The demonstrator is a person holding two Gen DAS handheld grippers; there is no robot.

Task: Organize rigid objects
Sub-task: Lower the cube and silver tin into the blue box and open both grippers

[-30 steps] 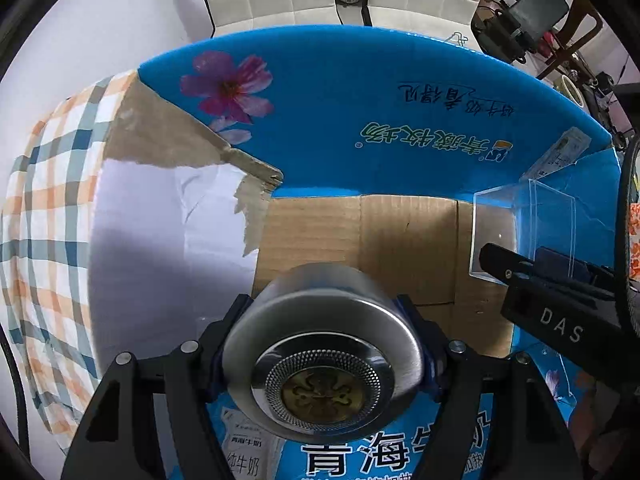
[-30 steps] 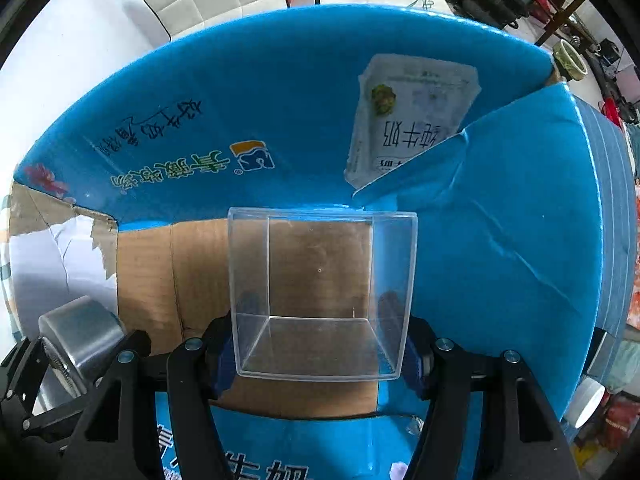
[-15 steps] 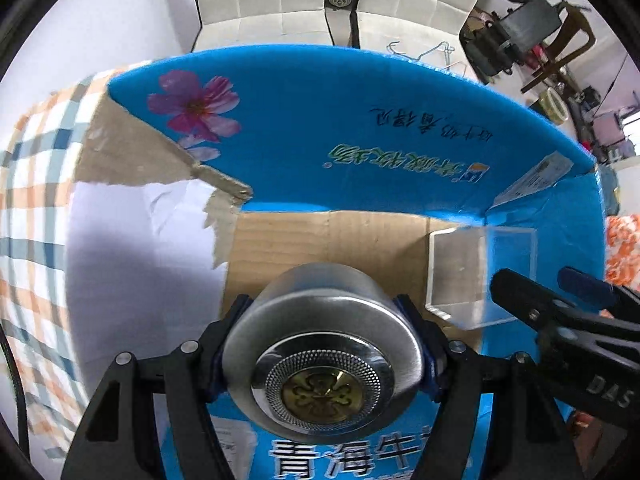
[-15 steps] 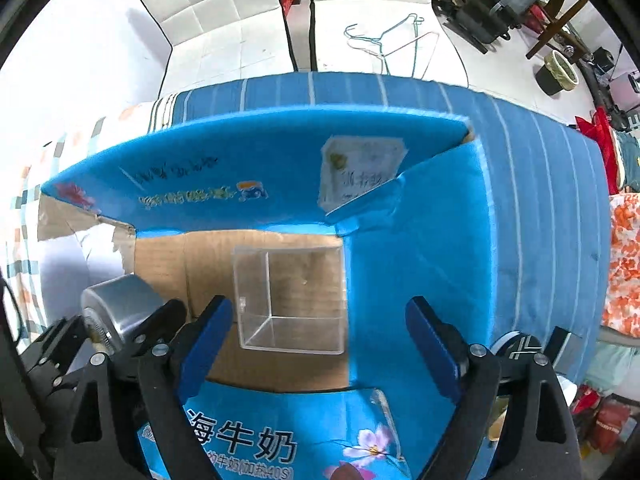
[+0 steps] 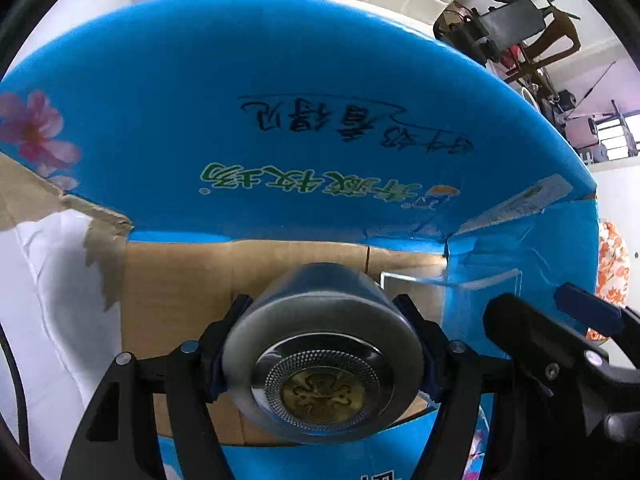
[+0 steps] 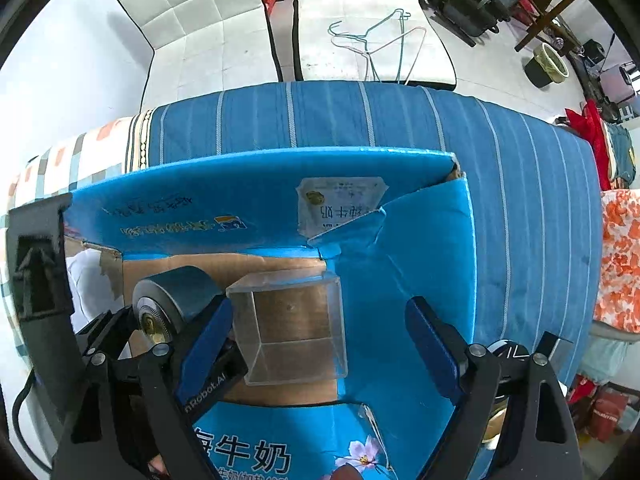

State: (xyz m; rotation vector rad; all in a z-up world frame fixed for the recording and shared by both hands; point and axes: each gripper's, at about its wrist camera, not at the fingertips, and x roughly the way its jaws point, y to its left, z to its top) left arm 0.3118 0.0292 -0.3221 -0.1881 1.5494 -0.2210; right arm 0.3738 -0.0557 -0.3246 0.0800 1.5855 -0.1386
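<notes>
Both views are bright with even daylight, and the strong fisheye bends the blue box [image 5: 320, 80] into an arc and leaves black corners around each round picture. In the left view the metal can [image 5: 324, 364] is smeared by motion blur, and the window [image 5: 616, 136] at the far right is blown out white. The right view is sharper, with soft glare on the clear plastic cube [image 6: 292, 328] and only faint shadows on the cardboard.
</notes>
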